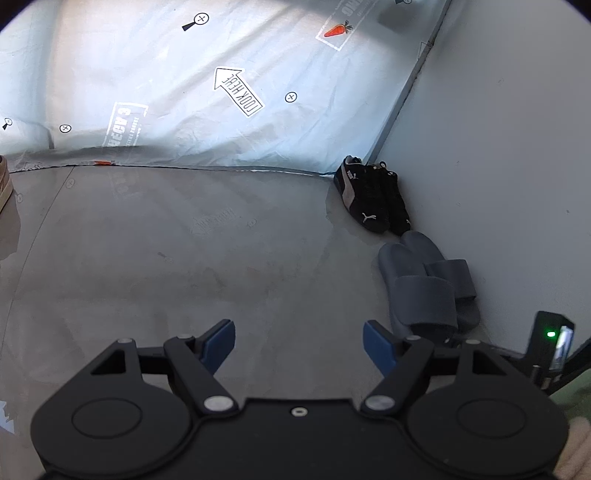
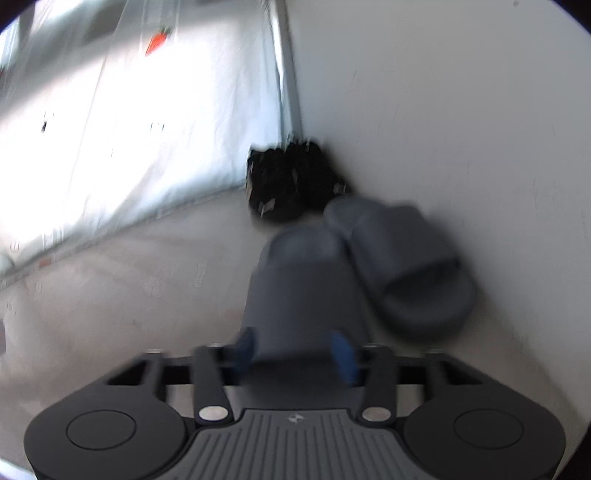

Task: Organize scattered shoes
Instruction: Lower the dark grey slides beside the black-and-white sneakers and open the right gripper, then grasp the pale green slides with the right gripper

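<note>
Ahead and to the right of the left tool [image 1: 299, 345], whose body is black with blue pads [image 1: 219, 345], lie two slate-grey slippers [image 1: 424, 288]. Beyond them sit black sneakers [image 1: 369, 197] with a pale grey-beige side stripe and white logos. The floor [image 1: 147, 258] is dull grey. The sheet [image 1: 184, 74] beyond is pale blue-white, printed with a black-outlined arrow, crosshair circles and an orange carrot [image 1: 336, 30].
</note>
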Available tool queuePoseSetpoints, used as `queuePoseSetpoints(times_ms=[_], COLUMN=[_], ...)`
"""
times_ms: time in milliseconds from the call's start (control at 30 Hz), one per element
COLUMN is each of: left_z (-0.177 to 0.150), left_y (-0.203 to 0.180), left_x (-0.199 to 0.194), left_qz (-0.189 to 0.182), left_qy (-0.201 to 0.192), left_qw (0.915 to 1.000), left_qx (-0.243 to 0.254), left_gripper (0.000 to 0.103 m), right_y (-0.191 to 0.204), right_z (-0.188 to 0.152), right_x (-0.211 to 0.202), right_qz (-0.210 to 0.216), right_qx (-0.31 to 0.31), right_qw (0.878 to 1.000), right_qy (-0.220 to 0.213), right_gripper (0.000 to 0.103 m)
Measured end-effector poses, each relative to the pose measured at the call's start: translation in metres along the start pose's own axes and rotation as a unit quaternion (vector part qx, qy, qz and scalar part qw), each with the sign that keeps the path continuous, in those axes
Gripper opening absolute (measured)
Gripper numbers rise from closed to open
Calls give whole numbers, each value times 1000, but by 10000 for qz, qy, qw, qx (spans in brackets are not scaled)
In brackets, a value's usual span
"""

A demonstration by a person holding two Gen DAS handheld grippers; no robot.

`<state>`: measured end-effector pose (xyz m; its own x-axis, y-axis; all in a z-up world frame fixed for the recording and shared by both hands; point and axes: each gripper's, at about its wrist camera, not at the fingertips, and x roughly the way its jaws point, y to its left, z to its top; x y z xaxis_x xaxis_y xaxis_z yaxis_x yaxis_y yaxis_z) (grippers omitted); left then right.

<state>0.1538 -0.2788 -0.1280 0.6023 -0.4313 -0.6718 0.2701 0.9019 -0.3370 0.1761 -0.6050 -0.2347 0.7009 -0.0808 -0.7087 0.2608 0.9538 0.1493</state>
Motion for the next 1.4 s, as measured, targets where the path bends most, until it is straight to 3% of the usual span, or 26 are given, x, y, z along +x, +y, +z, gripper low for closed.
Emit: queuePoseSetpoints(times_ms=[67, 267, 533, 567, 633, 767, 833, 1000, 1233, 1400], left_z=[-2, -6, -14, -14, -15, -16, -16, -19, -27, -31], left_y=[-1, 5, 17, 18, 21, 29, 33, 47, 89, 145], left_x=[-2, -10, -23, -25, -28, -33, -35, -44, -74, -112], left_qz=[-41, 54, 214, 219, 228, 227, 225, 240, 534, 895], left_qy=[25, -10, -109, -125, -170, -253, -292, -412, -537, -696], left_qw=[10000, 10000, 9994, 9994, 9993, 9989, 9987, 9979, 9957, 9907], left_qx=[60, -30, -248, -240, -249, -323, -357, -434, -542, -754], left_gripper=[77, 77, 77, 77, 77, 77, 77, 77, 77, 77], right_y=[-1, -32, -50, -49, -49, -43, -35, -5, 71, 144], right_z=[-6, 17, 28, 27, 23, 13, 6, -8, -20, -26], right_x=[10, 33, 48, 45, 35, 10, -5, -29, -38, -49], right_qz=[-103, -424, -396, -399, -370, -448, -473, -143, 450, 865], right_qx=[42, 301, 342, 427, 643, 864, 883, 612, -47, -533], right_qw=[9998, 9986, 9983, 9979, 9968, 9950, 9947, 9978, 9983, 9941], right_qy=[190, 138, 266, 284, 292, 227, 238, 234, 376, 374], right_gripper=[9, 9, 11, 14, 38, 60, 74, 80, 80, 80])
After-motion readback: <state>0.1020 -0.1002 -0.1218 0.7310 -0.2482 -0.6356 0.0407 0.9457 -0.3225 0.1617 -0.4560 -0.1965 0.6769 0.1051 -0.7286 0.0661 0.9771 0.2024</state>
